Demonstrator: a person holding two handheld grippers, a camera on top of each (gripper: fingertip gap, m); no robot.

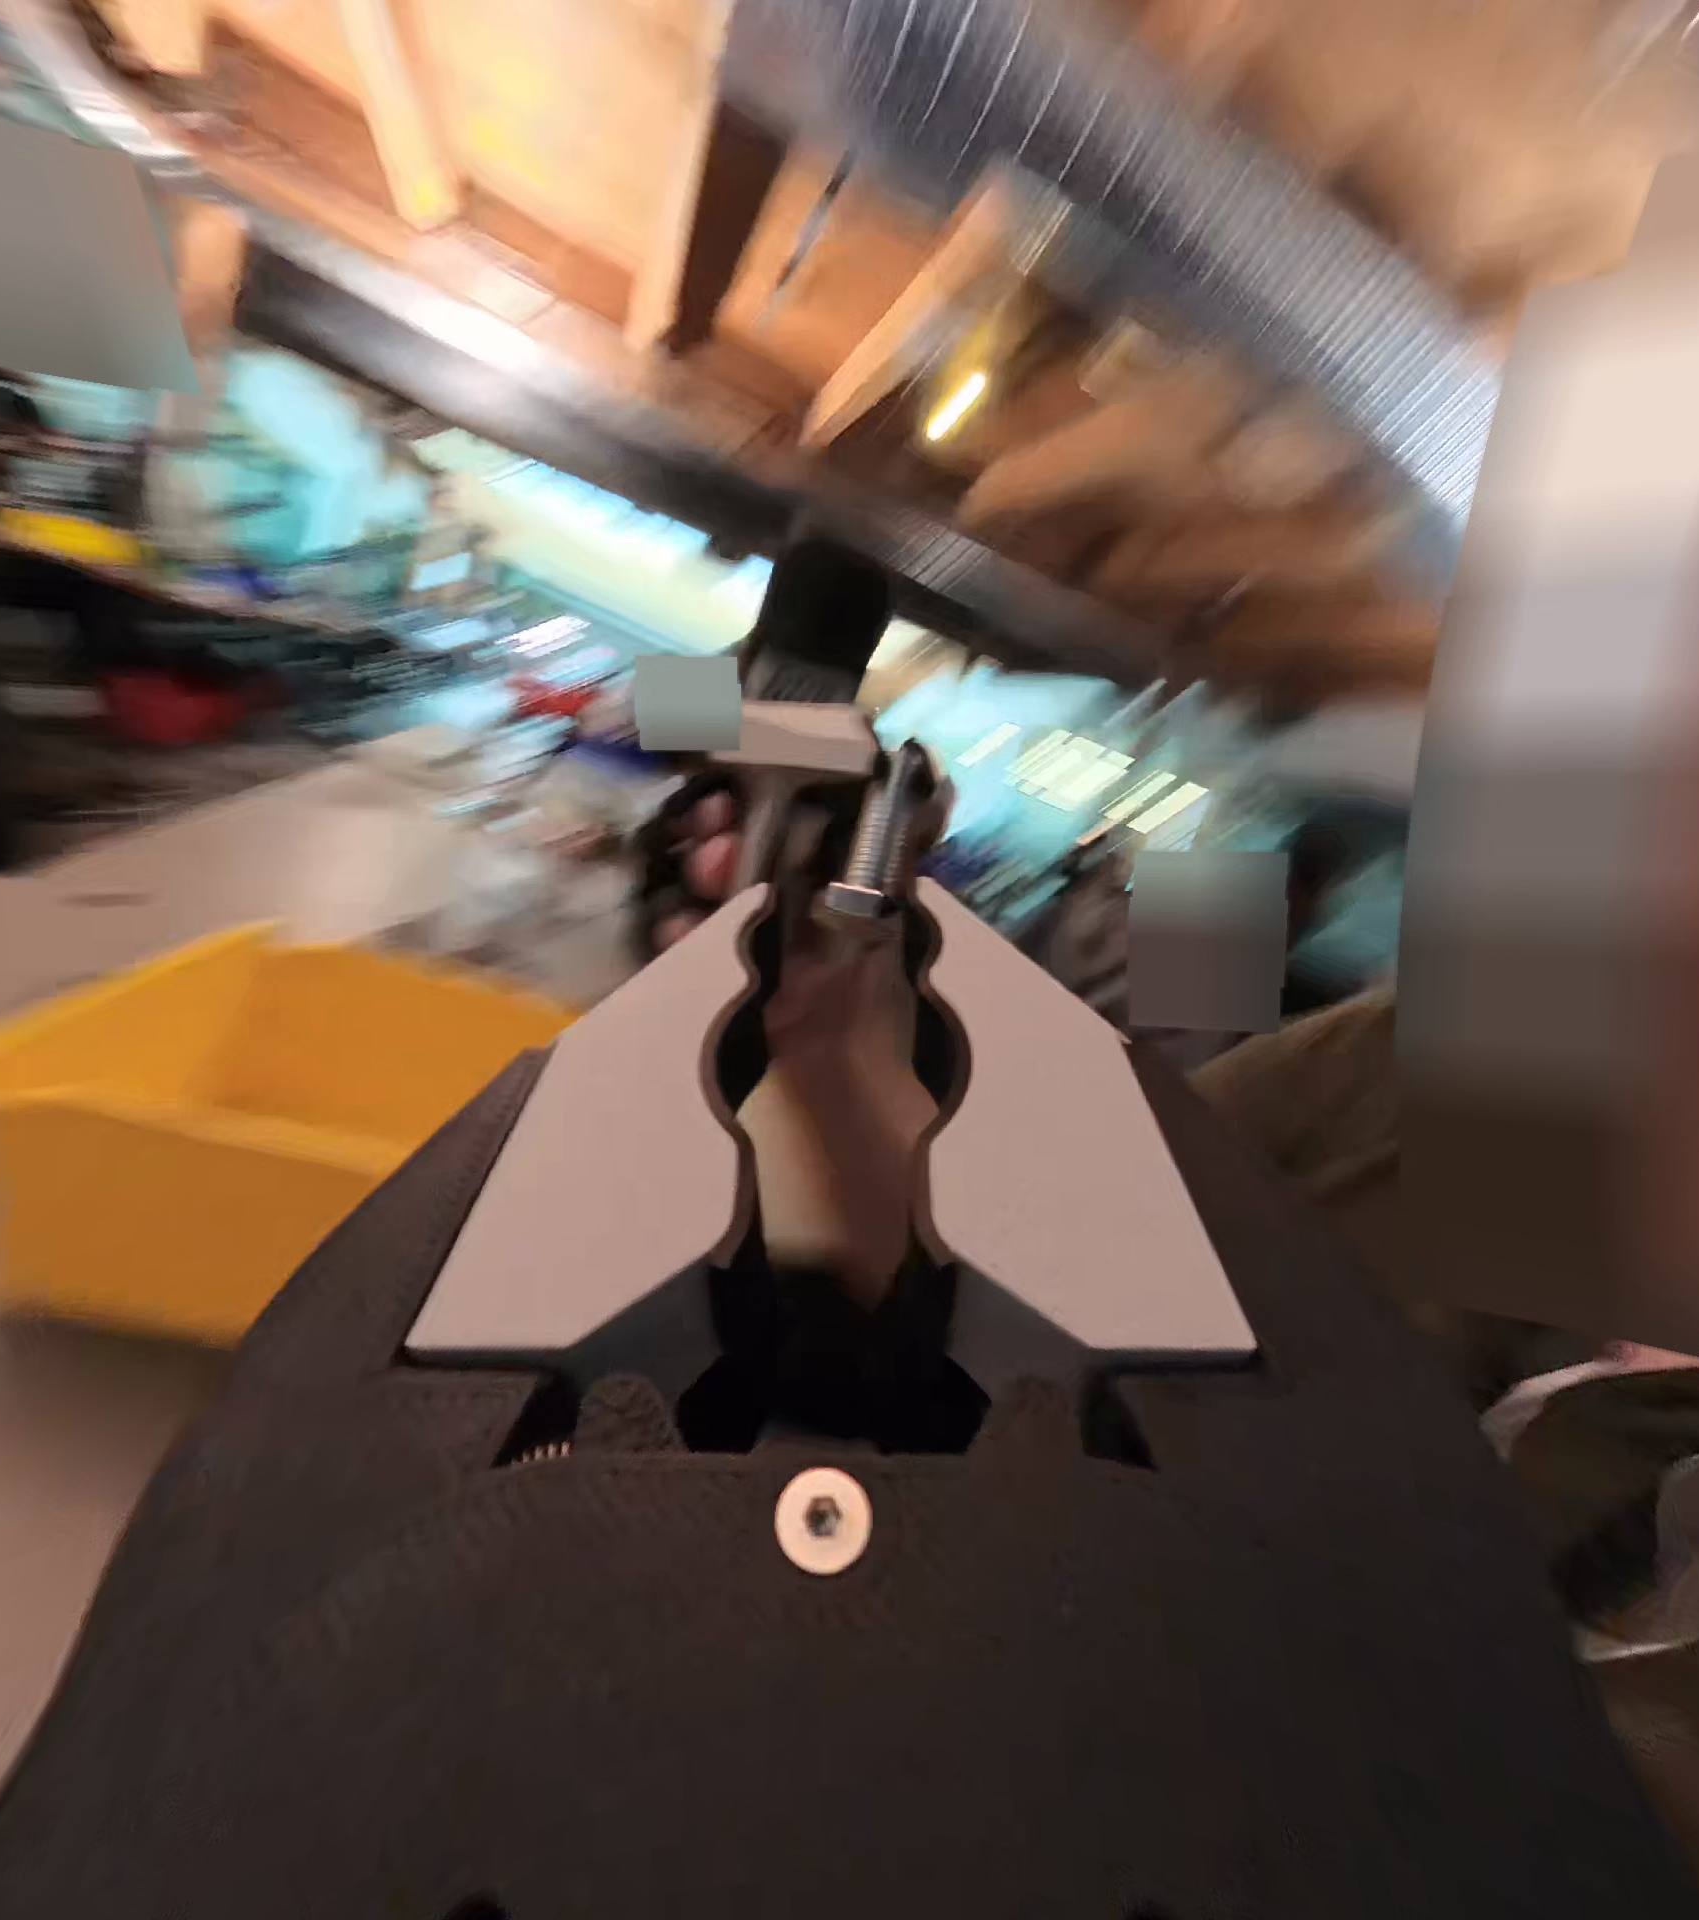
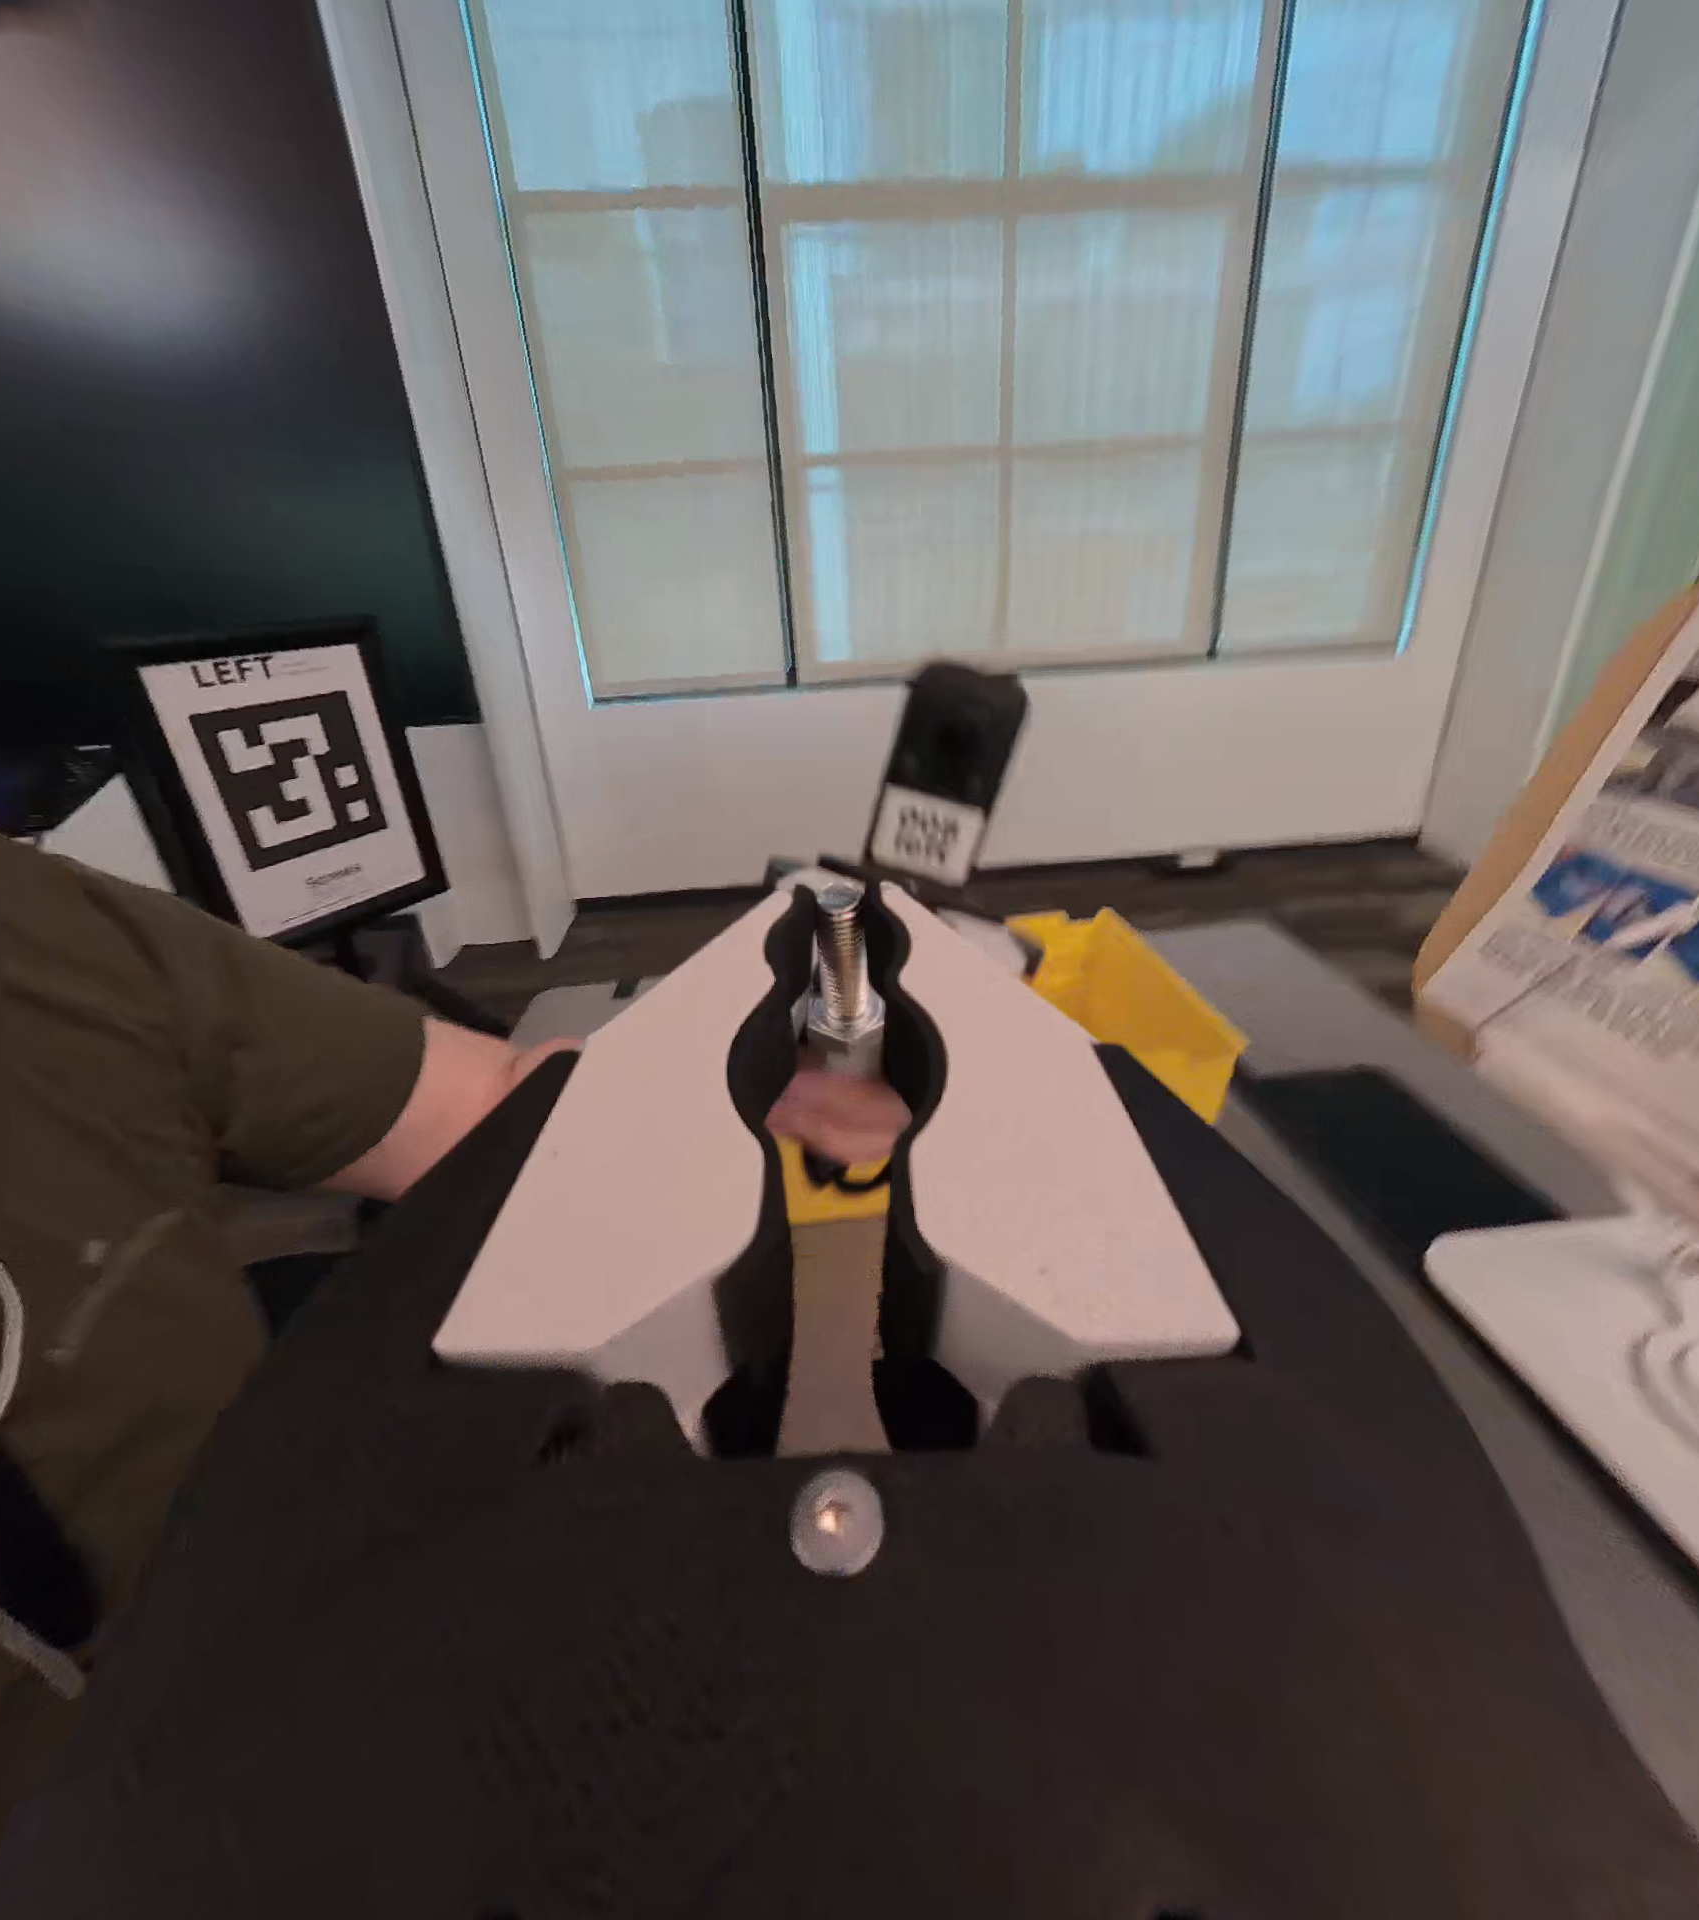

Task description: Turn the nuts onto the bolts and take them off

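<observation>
While the left wrist view is badly smeared by motion, a silver threaded steel bolt (image 1: 871,847) can be made out just beyond the tips of the left gripper (image 1: 837,914), with its hexagonal head (image 1: 860,902) lying at the gap between the grey fingers (image 1: 616,1122). Whether the head is actually clamped there cannot be told; the fingers are seen close together, with only a narrow wavy slot between them. The far end of the bolt is held by the right gripper (image 1: 803,743), which is seen farther off. In the right wrist view, the same bolt (image 2: 840,961) is seen pinched between the white fingers (image 2: 637,1174) of the right gripper (image 2: 837,909), its shank running along the slot, and a silver hexagonal nut (image 2: 840,1023) is seen threaded on it. A yellow plastic bin (image 2: 1136,997) is seen on the grey table (image 2: 1344,997) behind, and a framed black-and-white marker sign (image 2: 289,779) is propped beside the window (image 2: 1011,343).
</observation>
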